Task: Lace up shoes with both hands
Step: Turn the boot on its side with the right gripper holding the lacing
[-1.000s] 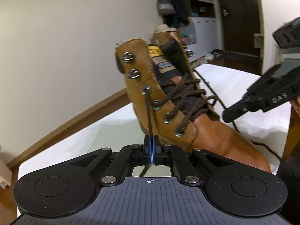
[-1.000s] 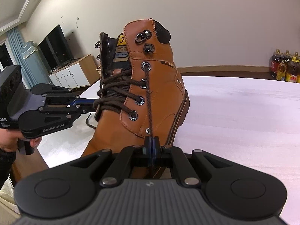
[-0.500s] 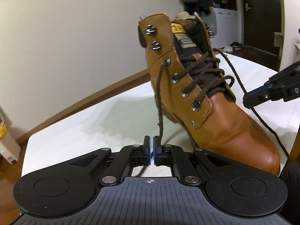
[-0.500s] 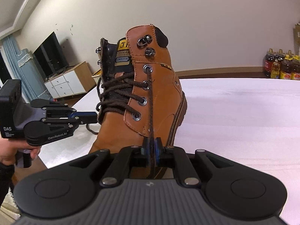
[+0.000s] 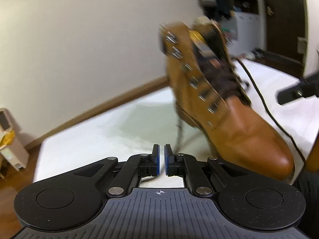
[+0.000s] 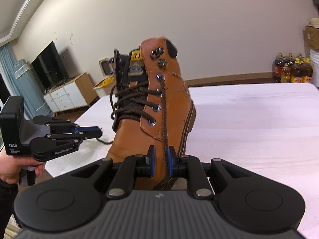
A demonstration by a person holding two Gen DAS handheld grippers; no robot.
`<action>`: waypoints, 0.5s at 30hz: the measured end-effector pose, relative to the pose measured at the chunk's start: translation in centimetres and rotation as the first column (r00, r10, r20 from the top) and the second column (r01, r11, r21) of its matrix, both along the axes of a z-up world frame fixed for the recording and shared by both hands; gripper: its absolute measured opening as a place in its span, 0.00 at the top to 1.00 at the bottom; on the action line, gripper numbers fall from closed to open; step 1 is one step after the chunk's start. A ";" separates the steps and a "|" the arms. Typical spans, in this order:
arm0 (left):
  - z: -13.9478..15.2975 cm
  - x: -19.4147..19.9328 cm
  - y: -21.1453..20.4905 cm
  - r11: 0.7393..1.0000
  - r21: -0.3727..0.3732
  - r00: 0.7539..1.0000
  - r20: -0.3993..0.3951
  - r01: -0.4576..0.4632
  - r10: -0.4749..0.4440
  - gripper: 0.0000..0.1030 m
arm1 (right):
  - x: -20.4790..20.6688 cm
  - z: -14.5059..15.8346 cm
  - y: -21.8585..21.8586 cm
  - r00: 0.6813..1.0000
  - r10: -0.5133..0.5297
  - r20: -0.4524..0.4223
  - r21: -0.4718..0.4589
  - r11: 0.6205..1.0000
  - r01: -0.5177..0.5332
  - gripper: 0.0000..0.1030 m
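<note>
Tan leather lace-up boot (image 6: 159,119) standing on the white-covered worktop (image 6: 249,119), laced to its upper eyelets. Right claw (image 6: 160,162), jaws just parted, straddles the dark brown lace end (image 6: 164,119) without pinching it. Left claw (image 5: 161,160), likewise just opening, appears empty in its blurred view, presumably releasing the lace to regrip for the hooks.

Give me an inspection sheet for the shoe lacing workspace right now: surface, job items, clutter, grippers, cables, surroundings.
Surface: white table, bare around the boot.
Job's things: tan boot upright; dark lace hangs from an upper eyelet.
Clutter: nothing seen.
Grippers: left gripper jaws have just been opening, nothing between them; right gripper open, jaws just opened, lace between them, unpinched.
Cables: nothing seen.
Surroundings: TV on cabinet, oil bottles, curtain.
</note>
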State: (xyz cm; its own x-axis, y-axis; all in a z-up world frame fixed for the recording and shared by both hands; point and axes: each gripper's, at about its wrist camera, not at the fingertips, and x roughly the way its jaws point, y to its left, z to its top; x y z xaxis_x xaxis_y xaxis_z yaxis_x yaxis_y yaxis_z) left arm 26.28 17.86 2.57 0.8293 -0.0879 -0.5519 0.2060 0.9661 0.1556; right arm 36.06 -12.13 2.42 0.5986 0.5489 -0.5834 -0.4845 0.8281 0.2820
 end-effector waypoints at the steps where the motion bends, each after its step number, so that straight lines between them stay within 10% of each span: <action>1: 1.2 -0.6 1.1 0.999 -0.009 0.998 0.035 -0.044 0.044 0.93 | -0.1 0.1 -0.1 1.000 -0.005 0.003 0.003 1.000 0.005 0.85; 9: 15.4 -6.0 7.7 0.924 0.048 0.874 0.346 -0.379 0.340 0.91 | -1.3 1.7 -2.8 0.997 -0.074 0.036 0.105 0.992 0.070 0.84; 15: 25.3 -7.2 6.3 0.872 0.184 0.804 0.505 -0.454 0.312 0.81 | -0.1 -1.0 -4.5 0.986 -0.097 -0.132 0.222 0.967 0.125 0.81</action>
